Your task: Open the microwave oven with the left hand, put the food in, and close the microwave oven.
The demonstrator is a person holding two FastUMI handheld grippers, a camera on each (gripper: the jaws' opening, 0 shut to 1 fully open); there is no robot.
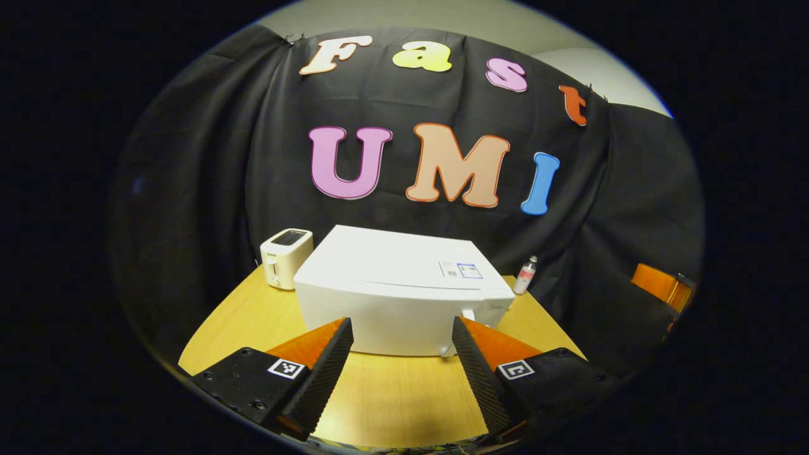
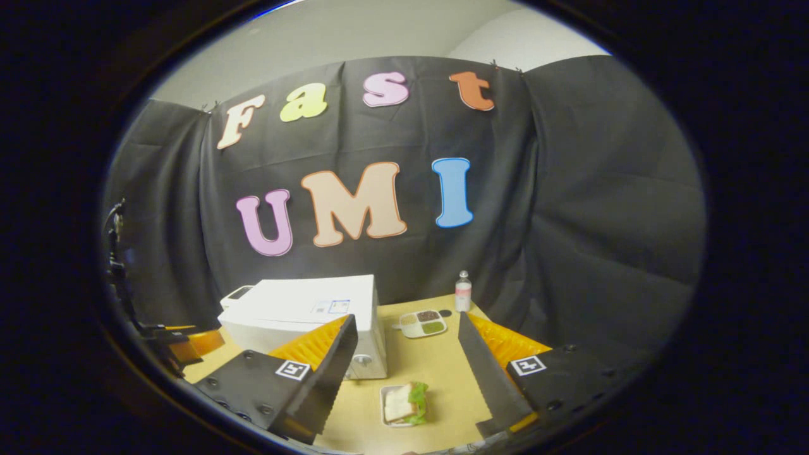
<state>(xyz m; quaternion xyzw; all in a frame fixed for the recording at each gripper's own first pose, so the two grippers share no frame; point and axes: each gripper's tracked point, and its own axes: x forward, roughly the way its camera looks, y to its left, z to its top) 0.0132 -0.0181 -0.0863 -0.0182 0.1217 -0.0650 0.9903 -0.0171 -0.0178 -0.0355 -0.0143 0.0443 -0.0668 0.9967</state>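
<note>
While the left gripper point(image 1: 402, 354) hung above the table point(image 1: 392, 398) with its fingers spread and nothing between them, the microwave point(image 1: 398, 291) sat straight ahead of it, door shut. A toaster point(image 1: 285, 256) stood just beside the microwave's far corner, and a bottle point(image 1: 525, 275) stood near the other side by the cloth wall. The right gripper point(image 2: 407, 363) was likewise spread wide and empty, poised over a sandwich point(image 2: 404, 402) on its plate, which lay near the microwave's front corner. A divided tray point(image 2: 424, 323) sat farther back, close to the bottle.
</note>
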